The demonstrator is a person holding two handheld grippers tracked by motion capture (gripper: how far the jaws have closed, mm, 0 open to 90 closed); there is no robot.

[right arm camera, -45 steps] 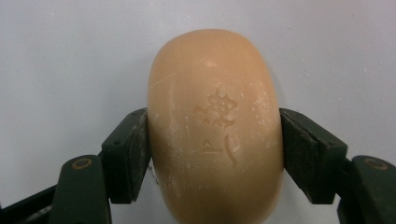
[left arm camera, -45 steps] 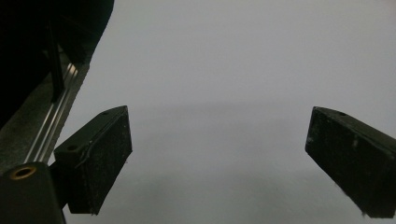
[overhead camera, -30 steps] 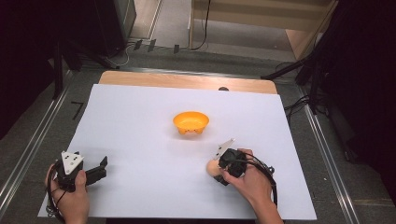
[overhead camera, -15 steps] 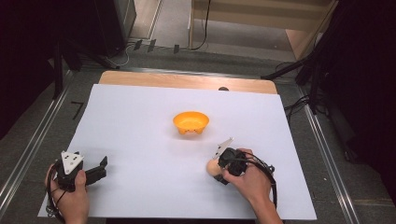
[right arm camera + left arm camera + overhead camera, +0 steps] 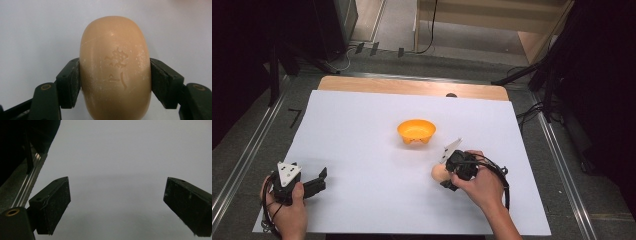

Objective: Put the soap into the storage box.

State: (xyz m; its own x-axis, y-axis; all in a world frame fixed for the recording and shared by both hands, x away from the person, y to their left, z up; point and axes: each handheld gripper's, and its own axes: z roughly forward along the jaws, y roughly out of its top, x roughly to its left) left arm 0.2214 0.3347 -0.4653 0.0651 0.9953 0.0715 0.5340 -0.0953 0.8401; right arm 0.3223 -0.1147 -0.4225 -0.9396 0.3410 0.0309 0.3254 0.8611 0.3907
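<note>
A white sheet covers the counter (image 5: pixel 362 130). The right claw (image 5: pixel 115 77), just closed, clamps the tan soap bar (image 5: pixel 115 72) by its sides, probably just clear of the sheet. Next: carry it to the orange bowl (image 5: pixel 416 131), path unobstructed. The left claw (image 5: pixel 117 202) rests spread apart, empty.

Rounded tan soap bar (image 5: pixel 115 67), stamped with what looks like characters, pinched at both sides, near-right of desk.

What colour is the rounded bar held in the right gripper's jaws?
Pale orange-tan, with a stamped mark on its face; the bar shows best in the right gripper view.
</note>
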